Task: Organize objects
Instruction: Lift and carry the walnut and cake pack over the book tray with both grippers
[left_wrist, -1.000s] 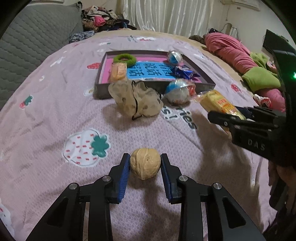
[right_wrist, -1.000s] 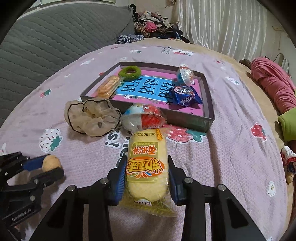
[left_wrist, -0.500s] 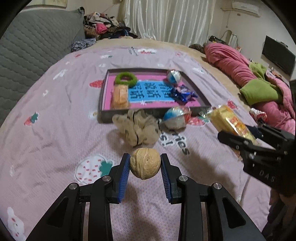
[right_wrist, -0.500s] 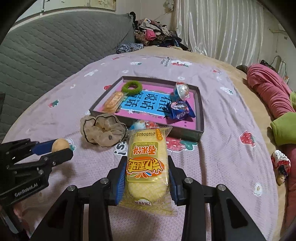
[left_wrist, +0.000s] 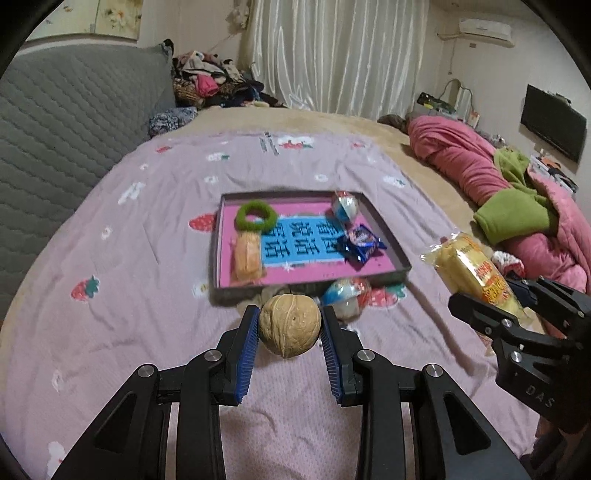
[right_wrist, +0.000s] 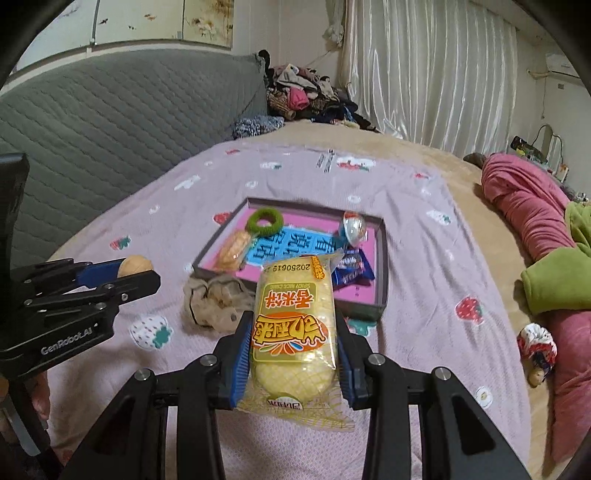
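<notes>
"GenRobot.AI" printed on left claw (right_wrist: 138, 275) body; "DAS" on right claw (left_wrist: 491, 314) body. Snack packet (right_wrist: 293, 321), upside down: "2025061…", "SPICY RICE CAKE", Chinese characters. Tray (left_wrist: 218, 258) base: large Chinese characters.

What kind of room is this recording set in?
Most likely a bedroom: a wide bed under a strawberry-print sheet, a padded grey headboard, and a pink duvet bunched beside it.

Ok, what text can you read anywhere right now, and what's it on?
"GenRobot.AI": left claw body.
"DAS": right claw body.
"20250619", "SPICY RICE CHIPS": snack pack.
Big Chinese characters on the tray mat and the pack: I can't read them reliably.
Blue wrapper: blurred.
</notes>
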